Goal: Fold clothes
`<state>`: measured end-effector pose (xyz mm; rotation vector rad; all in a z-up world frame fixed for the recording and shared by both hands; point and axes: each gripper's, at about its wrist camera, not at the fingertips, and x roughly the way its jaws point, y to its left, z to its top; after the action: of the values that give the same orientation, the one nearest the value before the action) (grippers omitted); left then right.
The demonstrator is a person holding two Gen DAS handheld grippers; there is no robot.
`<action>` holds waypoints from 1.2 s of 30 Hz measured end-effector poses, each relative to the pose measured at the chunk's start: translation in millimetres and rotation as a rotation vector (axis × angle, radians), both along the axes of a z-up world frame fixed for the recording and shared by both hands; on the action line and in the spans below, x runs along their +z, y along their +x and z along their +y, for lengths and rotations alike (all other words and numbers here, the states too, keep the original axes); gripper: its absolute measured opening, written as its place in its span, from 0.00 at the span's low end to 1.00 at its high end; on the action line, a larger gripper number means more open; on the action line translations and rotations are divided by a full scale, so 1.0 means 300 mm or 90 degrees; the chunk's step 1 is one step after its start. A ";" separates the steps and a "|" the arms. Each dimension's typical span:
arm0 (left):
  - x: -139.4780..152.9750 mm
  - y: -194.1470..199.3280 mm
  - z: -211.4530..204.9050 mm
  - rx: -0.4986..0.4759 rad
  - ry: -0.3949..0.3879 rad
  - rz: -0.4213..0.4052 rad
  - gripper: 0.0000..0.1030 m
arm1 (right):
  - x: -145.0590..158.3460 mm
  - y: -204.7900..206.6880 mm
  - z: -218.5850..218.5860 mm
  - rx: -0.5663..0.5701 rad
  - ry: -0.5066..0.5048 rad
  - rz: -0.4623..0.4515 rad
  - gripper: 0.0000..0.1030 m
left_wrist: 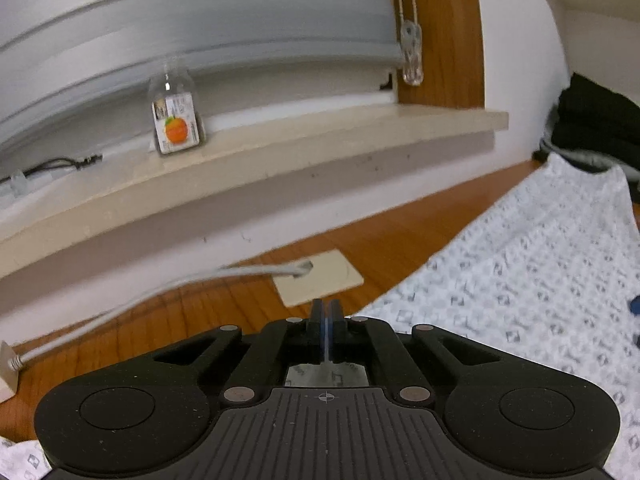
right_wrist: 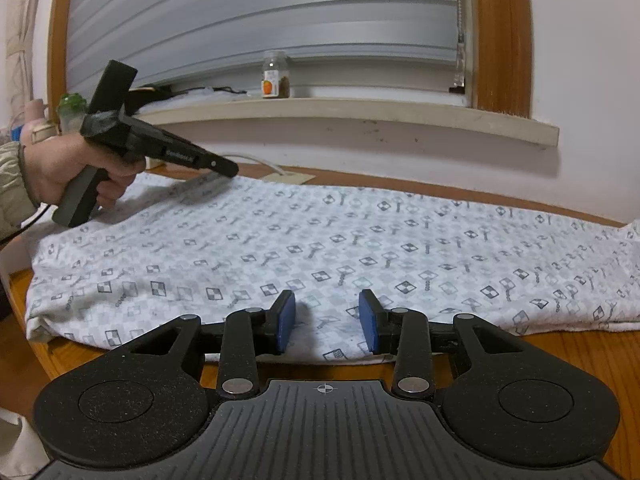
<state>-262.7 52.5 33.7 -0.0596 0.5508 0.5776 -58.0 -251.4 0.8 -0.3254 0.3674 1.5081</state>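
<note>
**Left closed, right open over cloth**

While the left gripper (left_wrist: 327, 312) has its jaws pressed together, a sliver of fabric shows behind the pads but whether it is pinched I cannot tell. Right gripper (right_wrist: 327, 322) is wide open, gripping nothing, pads hovering above the near hem. Patterned garment (right_wrist: 320, 248) lies flat on the wooden table (right_wrist: 560, 344), long axis left-right, below the windowsill (right_wrist: 360, 110). Left hand (right_wrist: 76, 168) holds its tool at the cloth's far-left edge.

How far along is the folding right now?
Done: the patterned garment lies spread fairly flat on the wooden table. In hand: nothing that I can see; the left gripper is shut, the right gripper open at the near hem. Left: apparently every fold.
</note>
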 end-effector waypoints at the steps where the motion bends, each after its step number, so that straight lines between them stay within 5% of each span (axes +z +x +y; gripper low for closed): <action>1: 0.000 0.001 -0.005 -0.007 0.001 0.005 0.01 | 0.001 0.000 -0.001 0.000 0.000 0.000 0.36; 7: -0.022 0.007 0.001 -0.003 -0.014 0.031 0.01 | 0.054 0.129 -0.048 -0.036 0.016 0.056 0.40; 14: -0.042 0.023 0.006 0.015 -0.017 0.061 0.02 | 0.103 0.451 -0.107 -0.213 -0.025 0.001 0.45; 19: -0.036 0.013 0.019 0.063 -0.016 0.058 0.04 | 0.081 0.656 -0.173 -0.329 -0.033 0.024 0.45; 24: -0.002 -0.002 -0.023 0.050 -0.032 0.027 0.62 | 0.042 0.747 -0.215 -0.371 -0.051 0.058 0.45; 29: 0.015 0.016 -0.112 -0.016 -0.054 0.021 0.75 | 0.039 0.790 -0.219 -0.387 -0.052 0.097 0.51; 36: -0.033 0.026 -0.135 -0.048 -0.079 0.053 0.76 | 0.052 0.898 -0.194 -0.437 -0.057 0.127 0.52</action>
<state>-254.8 12.0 23.7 -0.1325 0.6668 0.4732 211.3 -309.7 16.5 -0.0970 0.6331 0.8499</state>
